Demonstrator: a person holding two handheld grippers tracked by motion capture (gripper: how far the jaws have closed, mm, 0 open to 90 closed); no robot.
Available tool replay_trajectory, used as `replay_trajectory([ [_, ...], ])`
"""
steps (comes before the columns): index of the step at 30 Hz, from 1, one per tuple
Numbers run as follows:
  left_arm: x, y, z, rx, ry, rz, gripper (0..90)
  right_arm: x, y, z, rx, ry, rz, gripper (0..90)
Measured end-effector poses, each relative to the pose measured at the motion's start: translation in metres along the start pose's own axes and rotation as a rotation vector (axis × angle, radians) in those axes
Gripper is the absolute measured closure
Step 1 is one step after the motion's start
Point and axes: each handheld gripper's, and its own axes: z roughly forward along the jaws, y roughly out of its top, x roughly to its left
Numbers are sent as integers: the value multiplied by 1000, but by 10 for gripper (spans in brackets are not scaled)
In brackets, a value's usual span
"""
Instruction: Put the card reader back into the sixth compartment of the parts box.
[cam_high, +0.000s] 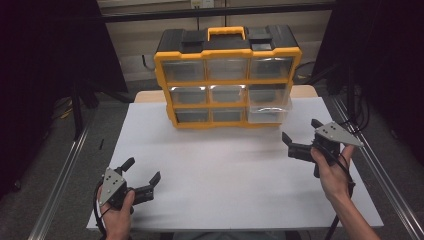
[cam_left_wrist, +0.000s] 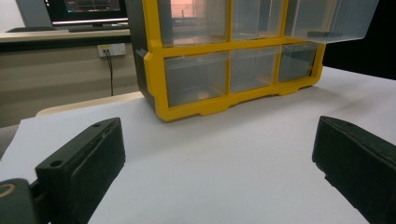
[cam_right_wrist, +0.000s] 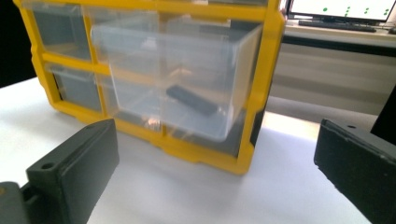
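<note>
black bar (cam_right_wrist: 192, 100) in pulled-out drawer (cam_right_wrist: 140, 42)

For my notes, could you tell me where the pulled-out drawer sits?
The pulled-out drawer sits in the middle row, right-hand column of the yellow organizer in the high view, nearest the right tongs.

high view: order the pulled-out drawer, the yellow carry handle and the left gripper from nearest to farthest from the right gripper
1. pulled-out drawer, organizer's right column, just beyond the right gripper.
2. yellow carry handle, on top of the organizer, farther back.
3. left gripper, across the table at the near left.
</note>
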Motion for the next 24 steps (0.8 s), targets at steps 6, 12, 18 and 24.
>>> replay_trajectory([
  [6,0,1,-1,-5,4,-5,25,2,-15,-15,-18,-16,1,0],
  [12,1,0,-2,-9,19,-8,26,4,-25,-32,-39,-30,2,0],
  [18,-2,0,-2,-10,17,-9,31,11,-51,-41,-16,-48,4,0],
  [24,-2,-1,-3,-6,28,3,31,8,-68,-55,-21,-89,18,0],
])
